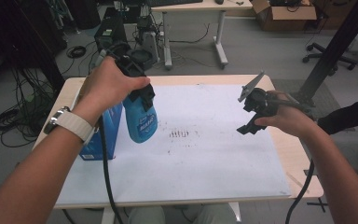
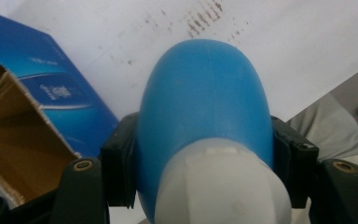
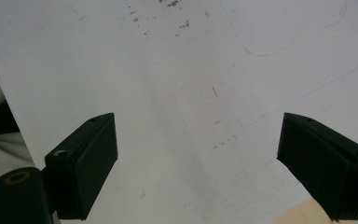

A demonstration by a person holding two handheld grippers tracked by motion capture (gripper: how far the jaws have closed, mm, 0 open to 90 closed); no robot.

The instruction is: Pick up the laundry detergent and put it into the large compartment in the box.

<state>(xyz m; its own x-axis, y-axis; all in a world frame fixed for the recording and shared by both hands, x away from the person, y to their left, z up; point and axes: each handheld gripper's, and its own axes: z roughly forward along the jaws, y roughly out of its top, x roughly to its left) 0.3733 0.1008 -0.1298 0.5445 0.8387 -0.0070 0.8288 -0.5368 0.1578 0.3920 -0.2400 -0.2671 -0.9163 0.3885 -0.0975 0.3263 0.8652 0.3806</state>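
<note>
A blue plastic bottle [image 1: 141, 120] with a white neck hangs above the white sheet [image 1: 200, 158], clamped in my left gripper [image 1: 142, 95]. In the left gripper view the bottle [image 2: 203, 107] is squeezed between both black jaws, its rounded bottom pointing away from the camera. My right gripper [image 1: 251, 122] is held over the table's right side, open, with nothing between its jaws. The right gripper view looks down between its wide-apart fingers [image 3: 86, 158] at bare white sheet [image 3: 191, 93].
An open blue cardboard box [image 1: 100, 135] stands at the table's left edge, just beside the bottle; its torn brown flap [image 2: 14, 140] is close to my left gripper. Dark smudges [image 1: 179, 134] mark the sheet's middle. A desk, cables and a chair lie beyond the table.
</note>
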